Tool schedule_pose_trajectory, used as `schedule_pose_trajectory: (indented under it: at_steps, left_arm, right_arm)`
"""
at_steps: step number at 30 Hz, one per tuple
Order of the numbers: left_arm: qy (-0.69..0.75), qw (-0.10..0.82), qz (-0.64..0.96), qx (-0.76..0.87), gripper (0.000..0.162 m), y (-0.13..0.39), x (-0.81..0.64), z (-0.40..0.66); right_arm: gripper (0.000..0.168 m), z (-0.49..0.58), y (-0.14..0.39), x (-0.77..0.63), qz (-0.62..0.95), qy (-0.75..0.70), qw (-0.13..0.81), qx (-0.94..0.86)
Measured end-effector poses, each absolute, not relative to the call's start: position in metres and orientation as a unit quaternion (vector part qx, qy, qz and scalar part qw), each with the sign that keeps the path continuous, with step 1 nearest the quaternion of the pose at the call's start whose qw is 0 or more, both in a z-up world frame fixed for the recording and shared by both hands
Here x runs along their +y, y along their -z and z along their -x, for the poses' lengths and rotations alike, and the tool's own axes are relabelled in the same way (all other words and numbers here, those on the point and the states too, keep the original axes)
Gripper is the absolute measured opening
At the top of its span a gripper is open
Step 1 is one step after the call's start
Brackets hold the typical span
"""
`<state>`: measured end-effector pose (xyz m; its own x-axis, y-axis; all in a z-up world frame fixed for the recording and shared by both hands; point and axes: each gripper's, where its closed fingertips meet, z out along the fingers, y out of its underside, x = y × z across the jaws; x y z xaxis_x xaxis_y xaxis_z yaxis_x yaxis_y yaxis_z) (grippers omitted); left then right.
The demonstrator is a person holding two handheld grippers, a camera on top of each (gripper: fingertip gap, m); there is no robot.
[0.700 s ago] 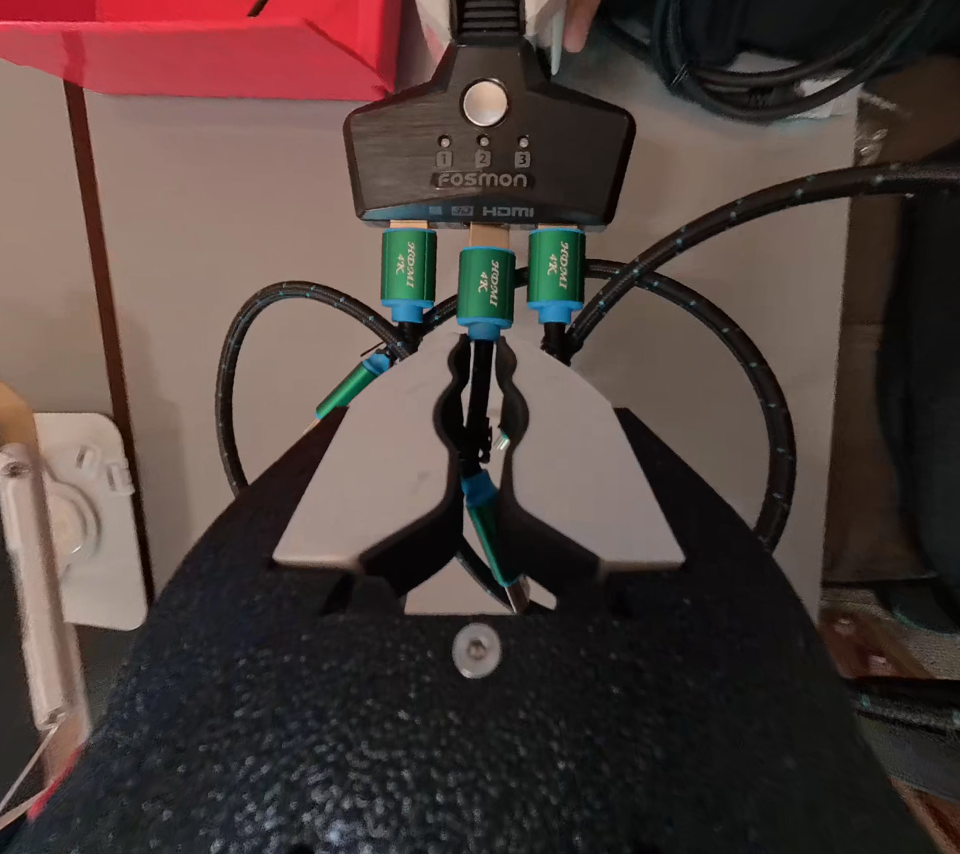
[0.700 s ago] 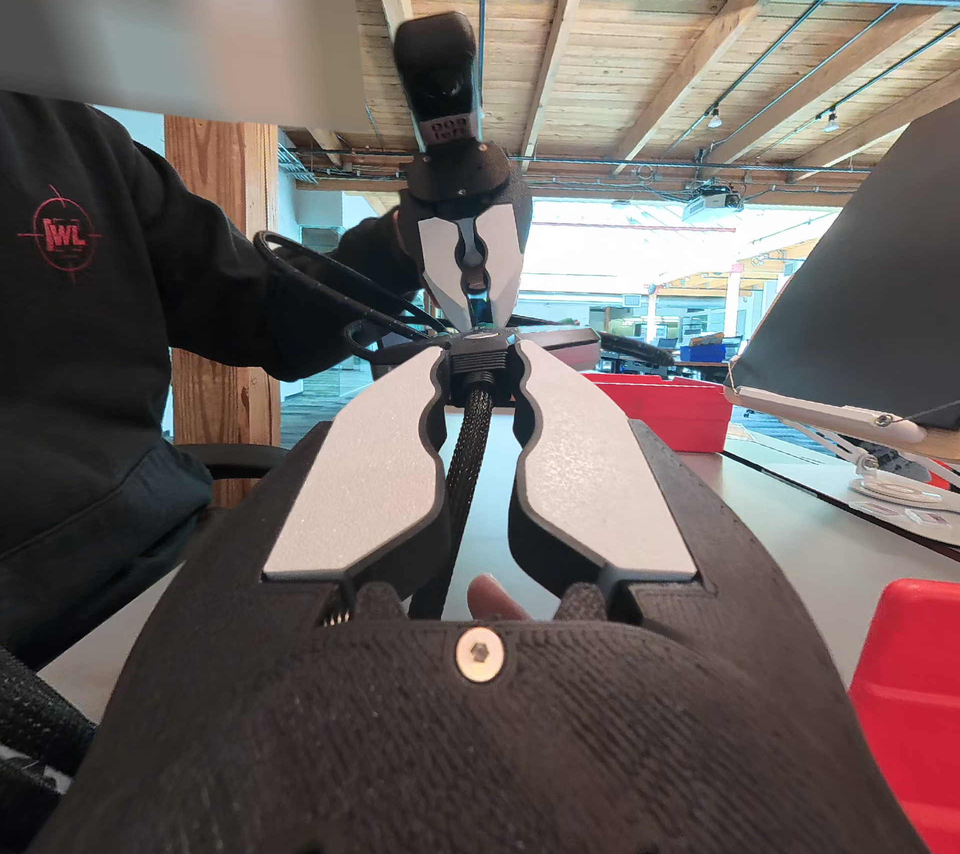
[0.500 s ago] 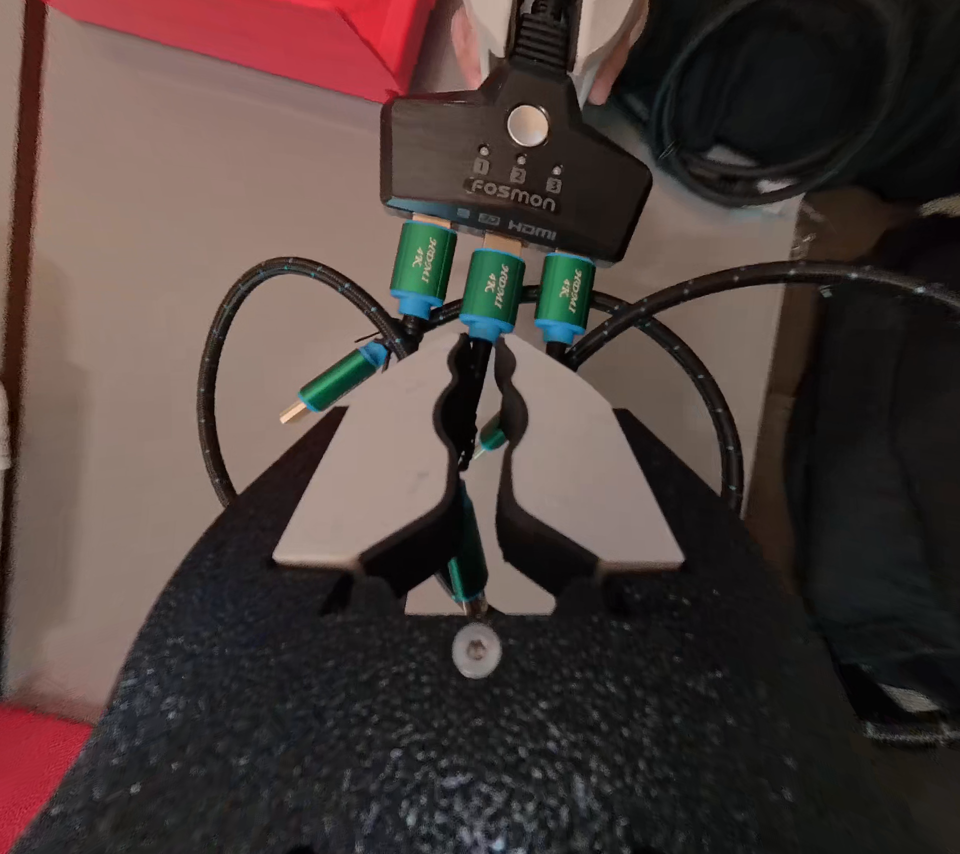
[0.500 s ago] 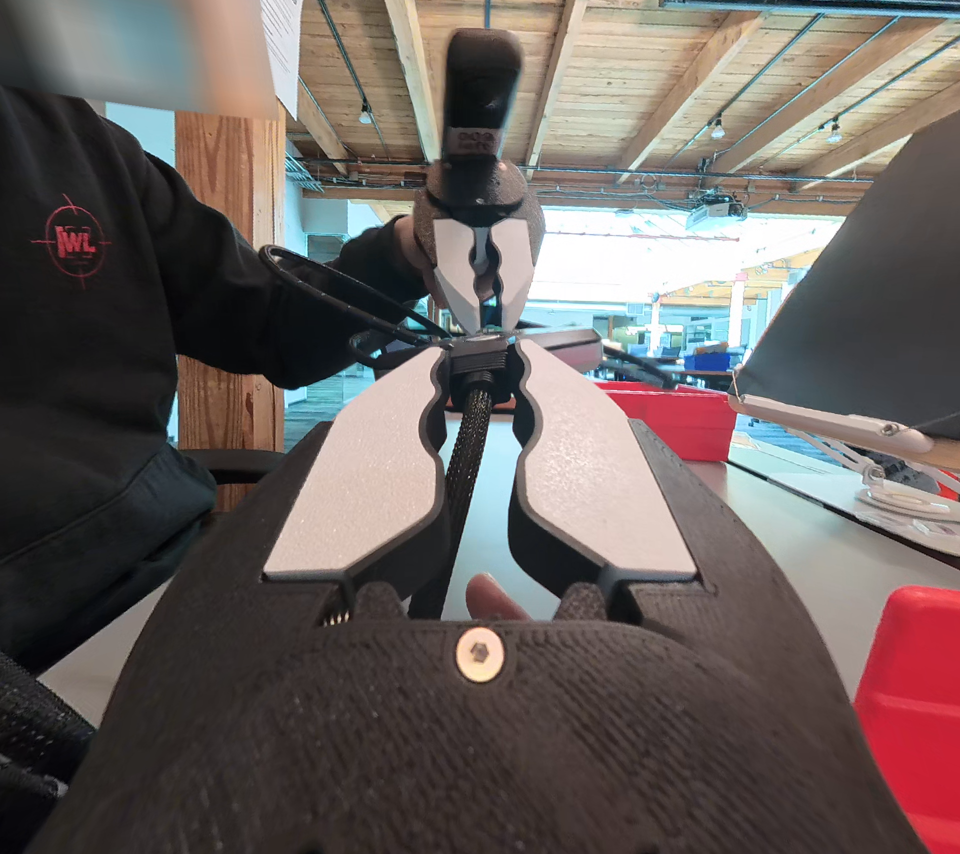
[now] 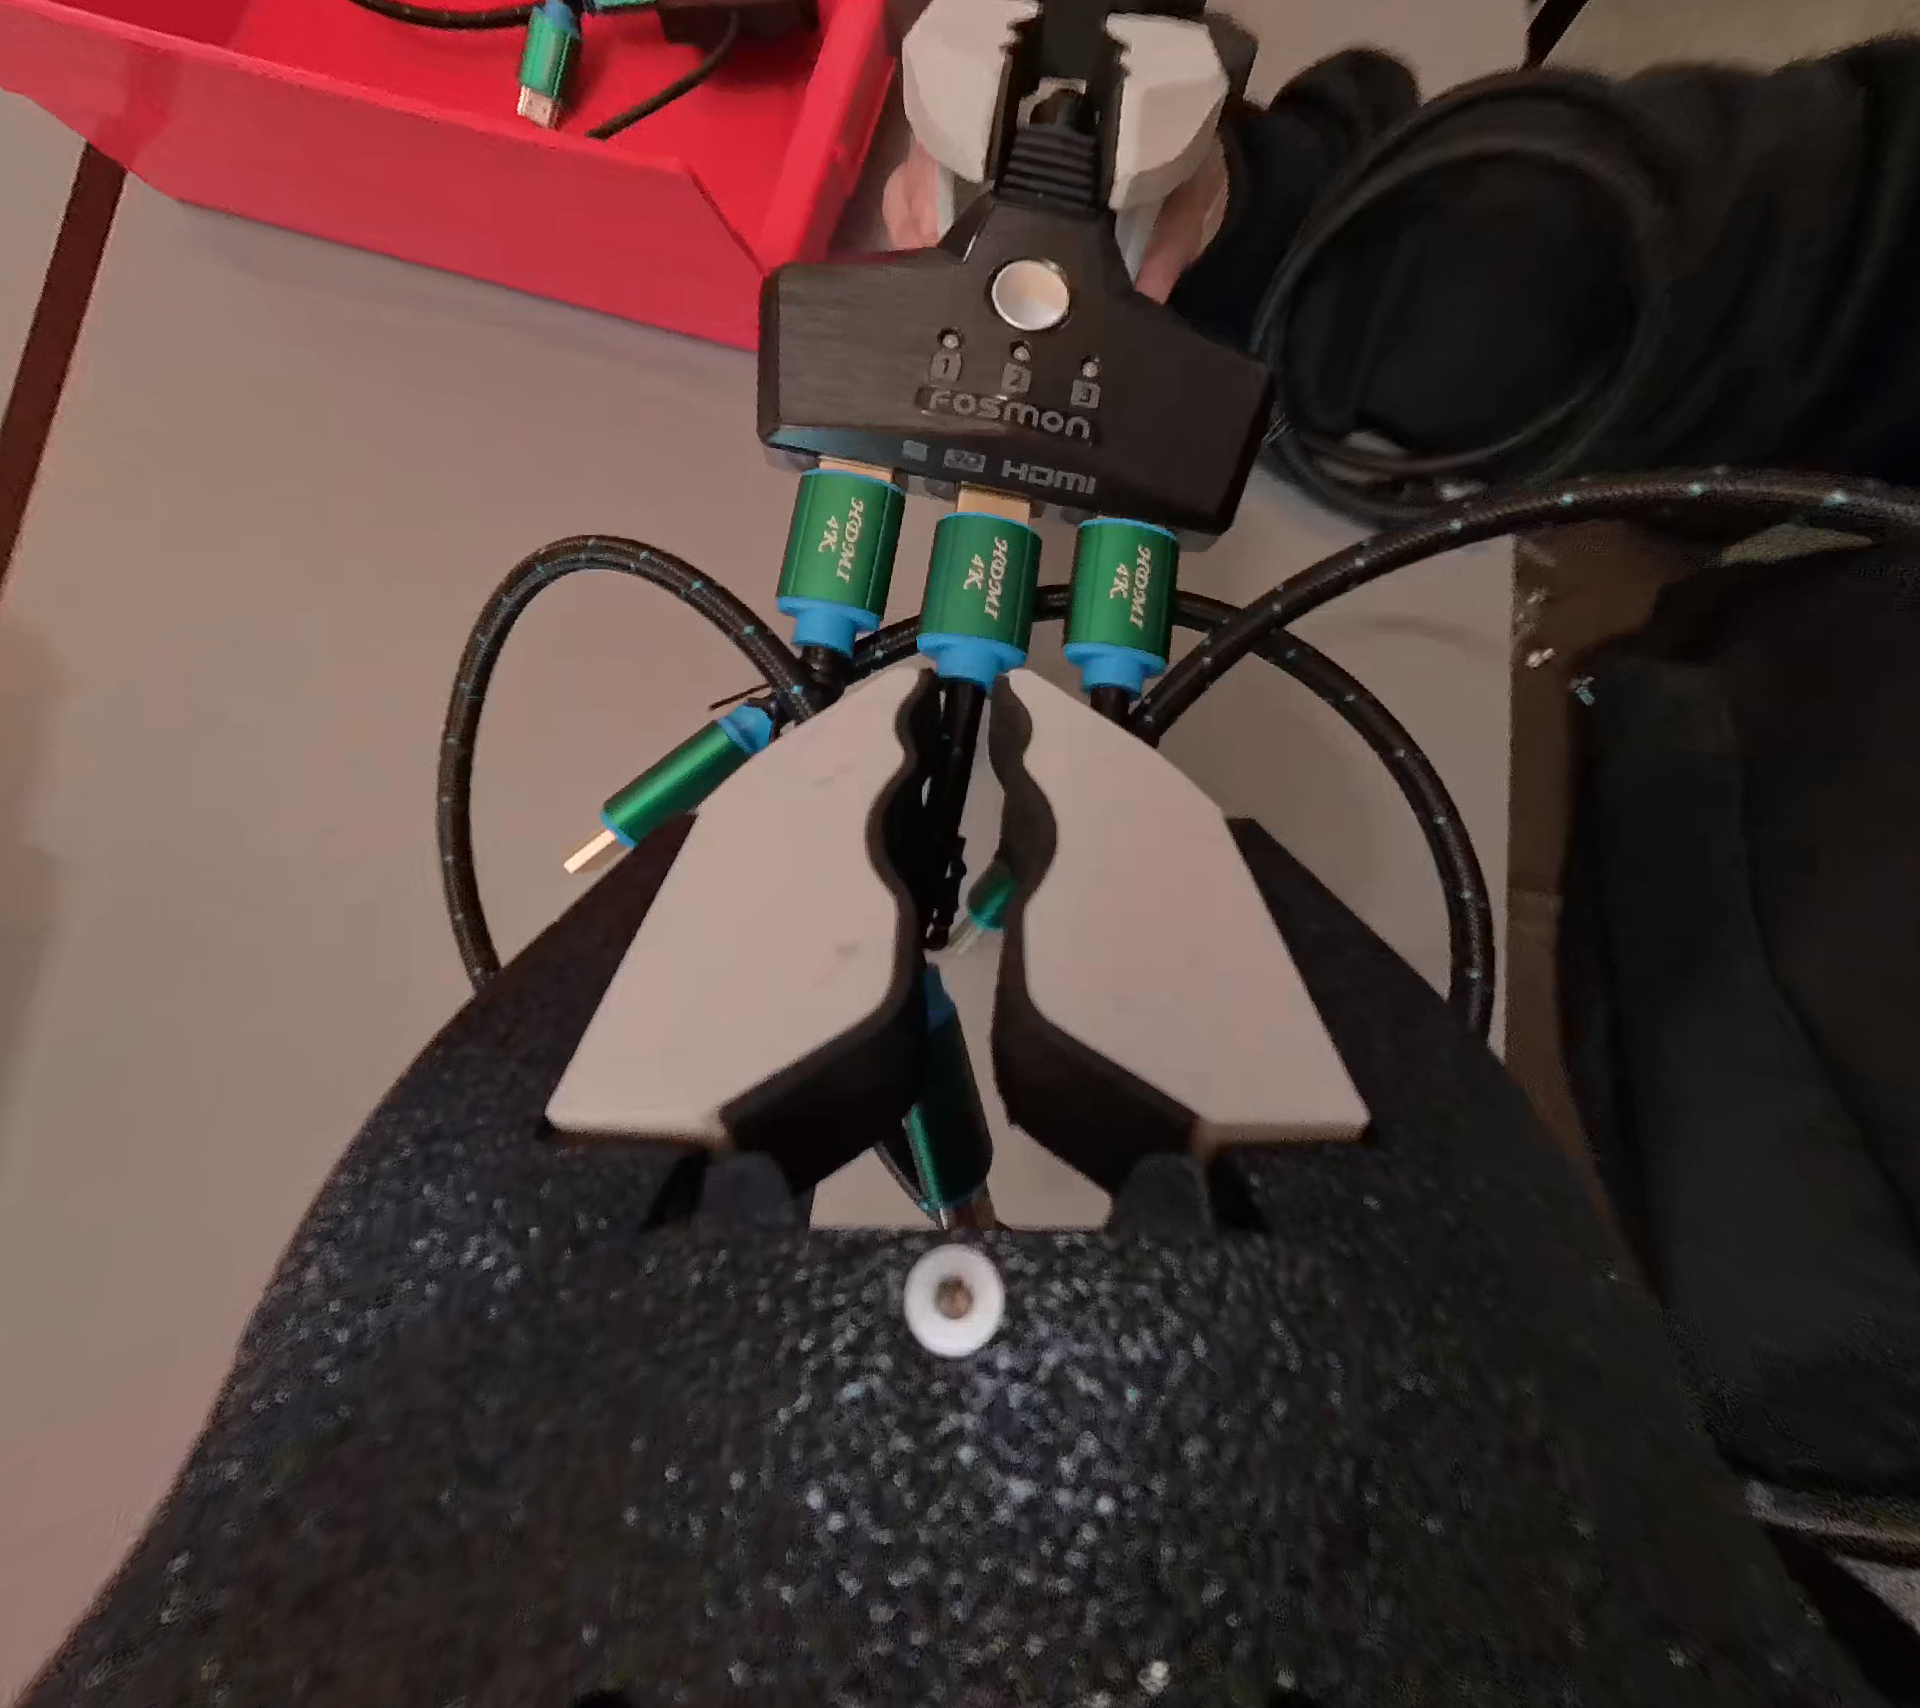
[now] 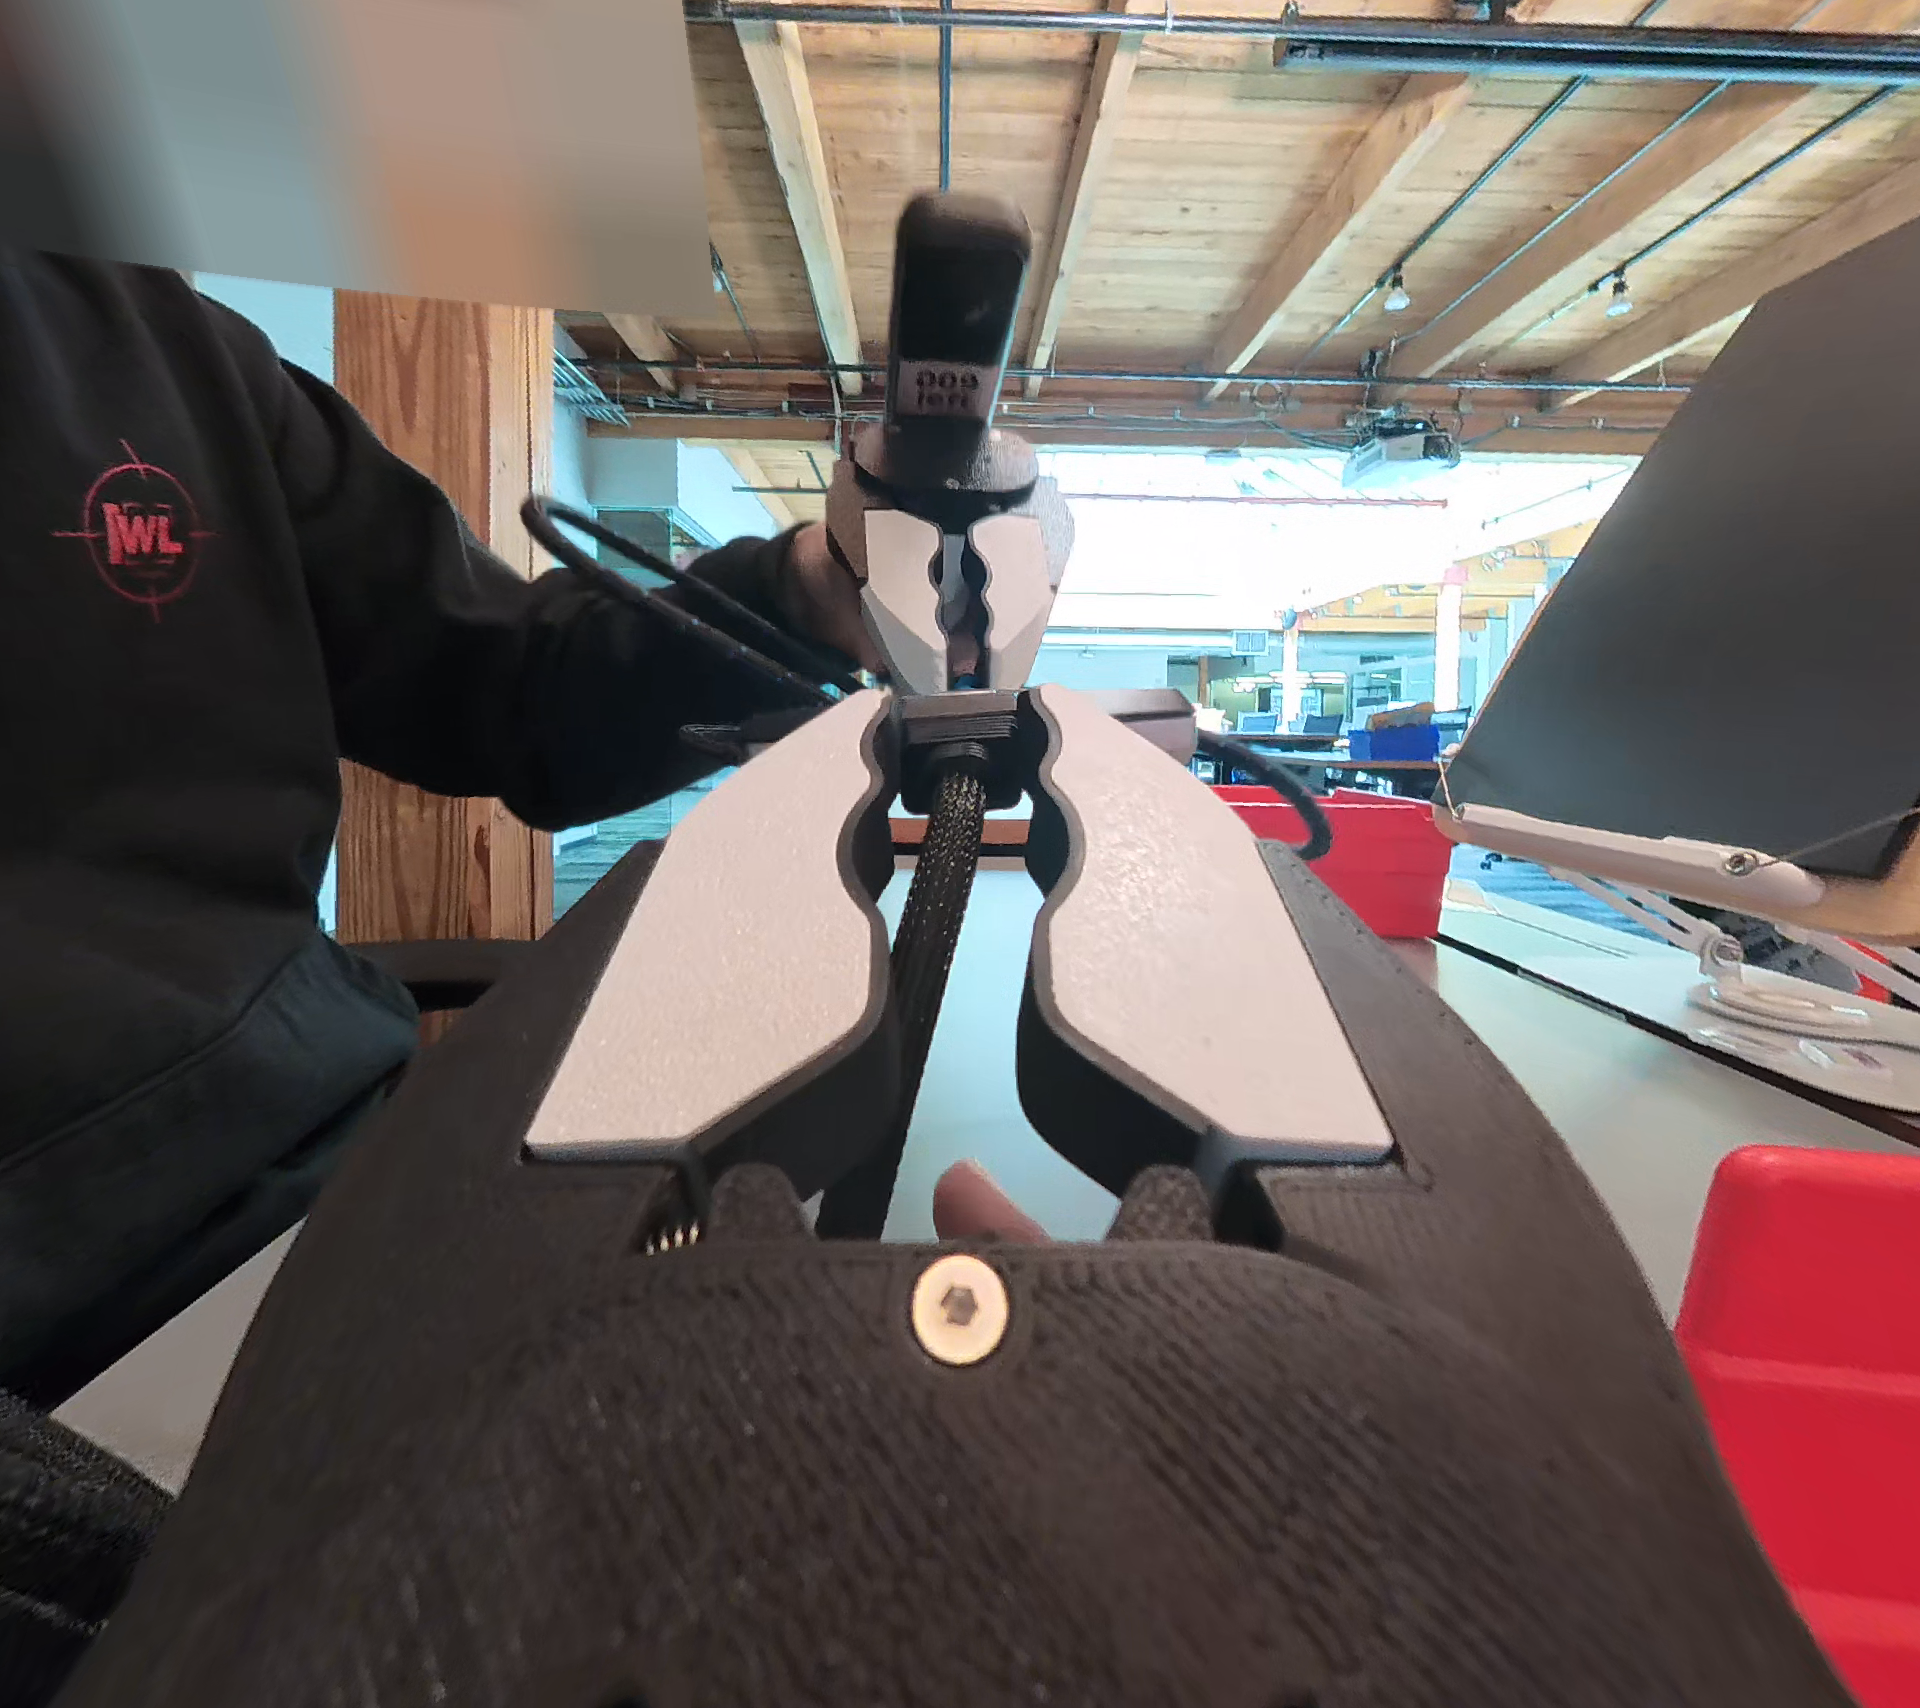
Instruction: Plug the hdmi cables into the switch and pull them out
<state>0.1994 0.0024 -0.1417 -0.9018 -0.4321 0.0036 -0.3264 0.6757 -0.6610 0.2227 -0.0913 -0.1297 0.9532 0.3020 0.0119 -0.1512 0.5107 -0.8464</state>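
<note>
The black HDMI switch (image 5: 1018, 391) is held above the grey table. Three green HDMI plugs sit in its ports: left (image 5: 836, 562), middle (image 5: 977, 598) and right (image 5: 1122, 609). The middle plug sits a little further out, with gold metal showing. My left gripper (image 5: 961, 687) is shut on the middle plug's braided cable (image 5: 951, 754), just behind the plug. My right gripper (image 6: 956, 723) is shut on the collar of the switch's own cable (image 6: 935, 889). It also shows in the left wrist view (image 5: 1060, 100). The left gripper shows beyond it in the right wrist view (image 6: 961, 609).
A red bin (image 5: 416, 131) at the back left holds another cable and a black adapter. A loose green plug (image 5: 675, 791) hangs to the left of my fingers. Coiled black cable (image 5: 1455, 287) lies to the right. Red bins (image 6: 1808, 1346) and a tilted screen (image 6: 1714, 619) stand to the right.
Both grippers and the switch have shifted together, so more of the red bin shows. In the right wrist view the left gripper has risen and turned. Both grips are unchanged.
</note>
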Motion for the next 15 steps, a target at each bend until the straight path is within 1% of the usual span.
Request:
schedule_pose_trajectory:
  at_steps: [1, 7, 11, 15]
  left_arm:
    - [0.362, 0.07, 0.211, 0.905, 0.009, 0.143, 0.003, -0.199]
    - [0.456, 0.061, 0.219, 0.861, 0.008, 0.155, 0.007, -0.198]
    - [0.465, 0.096, 0.2, 0.857, 0.008, 0.161, 0.007, -0.201]
    - [0.444, 0.101, 0.174, 0.873, 0.008, 0.165, 0.006, -0.203]
  right_arm:
    - [0.022, -0.223, 0.131, -0.09, 0.482, -0.13, 0.863, -0.078]
    - [0.022, -0.222, 0.135, -0.084, 0.498, -0.129, 0.854, -0.079]
    - [0.022, -0.223, 0.135, -0.085, 0.498, -0.128, 0.854, -0.074]
    - [0.023, -0.224, 0.136, -0.085, 0.5, -0.127, 0.853, -0.074]
